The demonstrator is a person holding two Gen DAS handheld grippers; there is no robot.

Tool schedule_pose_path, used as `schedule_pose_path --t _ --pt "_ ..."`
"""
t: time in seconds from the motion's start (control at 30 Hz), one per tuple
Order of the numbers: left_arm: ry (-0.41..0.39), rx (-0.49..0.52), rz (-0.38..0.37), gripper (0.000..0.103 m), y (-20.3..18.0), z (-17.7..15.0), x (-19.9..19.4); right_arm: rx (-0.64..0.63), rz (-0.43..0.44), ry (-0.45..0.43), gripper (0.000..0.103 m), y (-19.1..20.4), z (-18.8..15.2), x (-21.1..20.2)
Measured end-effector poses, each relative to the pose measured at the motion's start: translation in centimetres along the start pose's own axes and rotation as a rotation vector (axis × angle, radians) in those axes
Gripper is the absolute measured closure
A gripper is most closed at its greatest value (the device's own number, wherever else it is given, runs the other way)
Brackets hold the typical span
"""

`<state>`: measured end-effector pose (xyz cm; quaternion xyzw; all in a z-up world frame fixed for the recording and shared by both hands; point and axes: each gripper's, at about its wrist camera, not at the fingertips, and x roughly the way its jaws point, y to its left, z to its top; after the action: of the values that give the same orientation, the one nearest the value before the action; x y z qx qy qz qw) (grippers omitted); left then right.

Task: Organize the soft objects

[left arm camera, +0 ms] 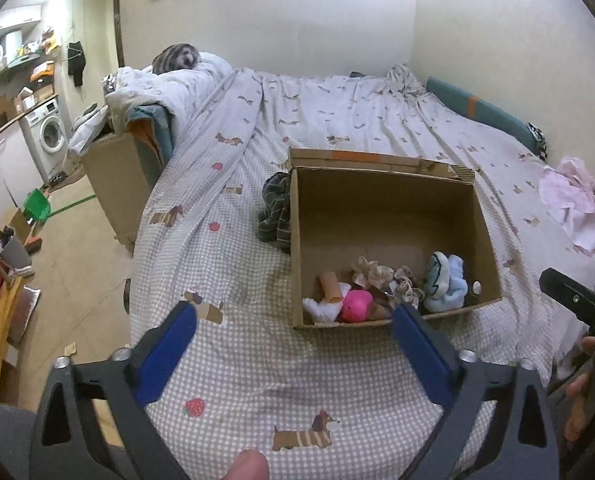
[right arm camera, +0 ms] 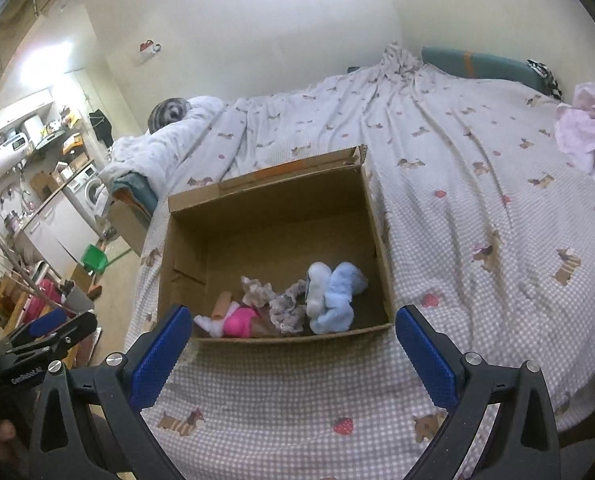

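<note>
Bed [left arm camera: 337, 128], one box [left arm camera: 385, 216] at centre. Both grippers released, nothing between jaws: left gripper [left arm camera: 293, 320], right gripper [right arm camera: 293, 328]. Likely next: striped cloth [left arm camera: 275, 214] at the box's 9 o'clock; pinch a bunched fold, lift clear of the wall. In the box: one blue sock [right arm camera: 339, 300], one pink toy [right arm camera: 239, 320], roughly two scrunchies [right arm camera: 281, 308].

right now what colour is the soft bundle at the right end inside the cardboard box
Light blue and white bundle, clearest in the right wrist view.
</note>
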<state>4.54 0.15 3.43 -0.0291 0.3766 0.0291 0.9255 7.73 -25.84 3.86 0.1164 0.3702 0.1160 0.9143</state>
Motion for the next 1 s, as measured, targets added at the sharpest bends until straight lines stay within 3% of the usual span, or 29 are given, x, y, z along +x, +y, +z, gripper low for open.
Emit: schedule_pose_path --t 0.17,0.6,1.0 --pt "-0.005 -0.042 -0.021 0.0 0.5 -0.5 -0.3 -0.029 -0.024 -0.004 0.0 0.4 -0.5 -0.3" --pt "0.024 0.0 -0.028 0.0 -0.8 -0.9 1.0 -0.121 -0.083 0.016 0.0 2.4 -1.7 0.5" --pt "0.03 0.002 -0.048 0.0 -0.9 -1.0 1.1 -0.12 -0.093 0.032 0.0 2.6 -1.8 0.9"
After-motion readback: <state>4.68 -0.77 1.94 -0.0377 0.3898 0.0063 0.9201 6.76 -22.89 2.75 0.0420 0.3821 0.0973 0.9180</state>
